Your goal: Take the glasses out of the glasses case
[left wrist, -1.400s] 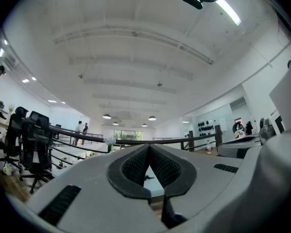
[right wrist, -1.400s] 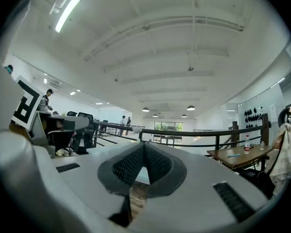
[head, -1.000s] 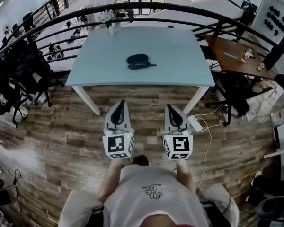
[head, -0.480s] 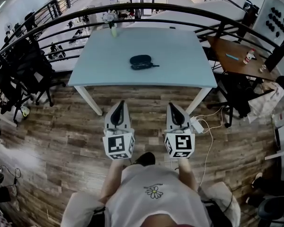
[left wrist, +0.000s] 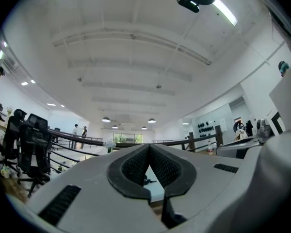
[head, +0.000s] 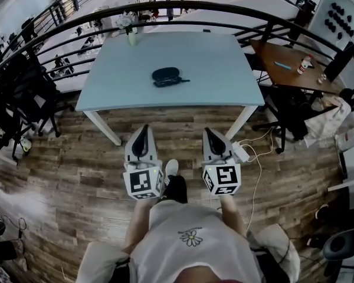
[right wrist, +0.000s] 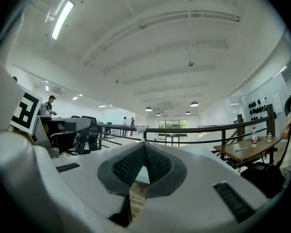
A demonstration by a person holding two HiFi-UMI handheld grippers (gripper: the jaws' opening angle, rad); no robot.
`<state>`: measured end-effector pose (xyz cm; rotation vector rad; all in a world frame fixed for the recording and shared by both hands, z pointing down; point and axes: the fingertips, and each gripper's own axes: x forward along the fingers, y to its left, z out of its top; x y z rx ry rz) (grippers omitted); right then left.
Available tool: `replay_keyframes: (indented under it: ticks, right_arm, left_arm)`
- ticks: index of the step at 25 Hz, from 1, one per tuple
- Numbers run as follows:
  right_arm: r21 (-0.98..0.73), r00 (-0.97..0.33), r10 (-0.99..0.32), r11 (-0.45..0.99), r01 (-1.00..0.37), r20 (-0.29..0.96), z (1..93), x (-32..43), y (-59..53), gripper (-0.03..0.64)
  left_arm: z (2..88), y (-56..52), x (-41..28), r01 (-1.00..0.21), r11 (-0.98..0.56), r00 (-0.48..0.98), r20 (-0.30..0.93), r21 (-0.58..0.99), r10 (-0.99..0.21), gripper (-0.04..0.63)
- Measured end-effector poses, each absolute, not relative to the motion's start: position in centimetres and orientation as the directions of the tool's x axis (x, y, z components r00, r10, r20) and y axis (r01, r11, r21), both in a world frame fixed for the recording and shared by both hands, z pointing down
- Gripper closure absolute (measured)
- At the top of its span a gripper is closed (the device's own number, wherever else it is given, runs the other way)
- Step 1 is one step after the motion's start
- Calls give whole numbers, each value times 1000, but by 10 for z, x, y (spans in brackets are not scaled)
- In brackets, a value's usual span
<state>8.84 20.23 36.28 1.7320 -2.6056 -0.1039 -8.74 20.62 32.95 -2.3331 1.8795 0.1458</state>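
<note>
A dark glasses case (head: pixel 166 74) lies closed on the pale blue table (head: pixel 215 69), with a dark piece, perhaps glasses or a strap, at its right side. Through the left gripper's jaws the case (left wrist: pixel 146 181) shows as a small dark shape far ahead. My left gripper (head: pixel 143 128) and right gripper (head: pixel 209 132) are held side by side over the wooden floor, well short of the table's near edge. Both are shut with nothing between the pads, as the left gripper (left wrist: pixel 149 146) and right gripper (right wrist: pixel 144 144) views show.
A small vase with flowers (head: pixel 130 34) stands at the table's far left corner. A black curved railing (head: pixel 183 6) runs behind the table. Office chairs (head: pixel 20 93) crowd the left, a brown desk (head: pixel 295 69) and cables (head: pixel 253 158) lie to the right.
The person has stepped a little toward the table; a shoe now shows between the grippers. The table and case sit slightly lower-left in view. Both grippers stay shut.
</note>
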Motion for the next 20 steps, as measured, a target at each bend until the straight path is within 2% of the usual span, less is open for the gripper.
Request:
replay_keyframes:
  ticks: [10, 20]
  right_arm:
    - [82, -368, -929, 365, -927, -27, 370, 102, 156, 607]
    - [90, -376, -926, 376, -922, 21, 377, 86, 78, 607]
  left_arm:
    - [324, 135, -53, -957, -284, 291, -192, -62, -937, 578]
    - [331, 51, -46, -937, -338, 347, -140, -86, -927, 578]
